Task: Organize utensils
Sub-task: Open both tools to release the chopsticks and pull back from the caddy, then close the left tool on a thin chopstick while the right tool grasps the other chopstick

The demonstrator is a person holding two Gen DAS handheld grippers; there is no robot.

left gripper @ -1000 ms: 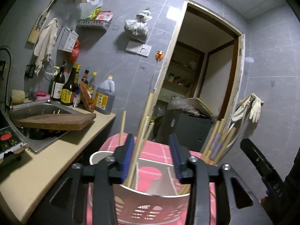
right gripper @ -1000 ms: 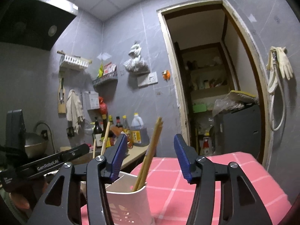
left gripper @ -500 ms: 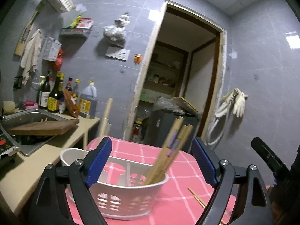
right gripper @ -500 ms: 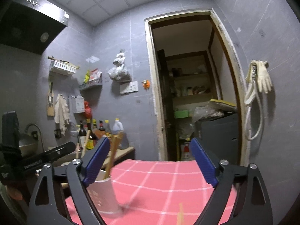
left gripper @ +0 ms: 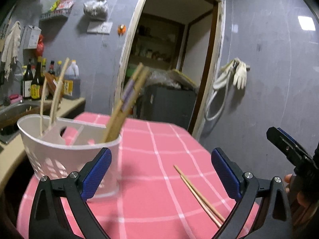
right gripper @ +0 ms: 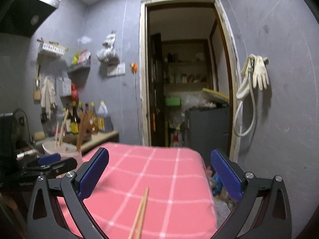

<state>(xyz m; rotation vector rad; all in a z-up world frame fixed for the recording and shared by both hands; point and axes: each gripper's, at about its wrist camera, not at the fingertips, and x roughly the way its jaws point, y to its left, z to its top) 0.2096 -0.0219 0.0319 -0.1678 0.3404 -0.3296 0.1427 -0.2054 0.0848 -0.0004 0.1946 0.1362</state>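
A white utensil basket (left gripper: 65,149) stands at the left of the pink checked table (left gripper: 151,145) and holds several chopsticks (left gripper: 123,103). It also shows far left in the right wrist view (right gripper: 61,149). A loose pair of chopsticks (left gripper: 199,195) lies on the cloth to its right, and shows in the right wrist view (right gripper: 140,215) too. My left gripper (left gripper: 159,175) is open and empty, just in front of the basket. My right gripper (right gripper: 159,175) is open and empty, above the near end of the loose pair.
A kitchen counter with a sink (left gripper: 14,111) and bottles (left gripper: 33,81) lies left of the table. An open doorway (right gripper: 185,79) with a dark cabinet (right gripper: 207,127) is behind. Gloves and a hose (right gripper: 253,83) hang on the right wall.
Both grippers have opened wide and pulled back from the basket. The loose pair of chopsticks on the cloth has come into view in both views.
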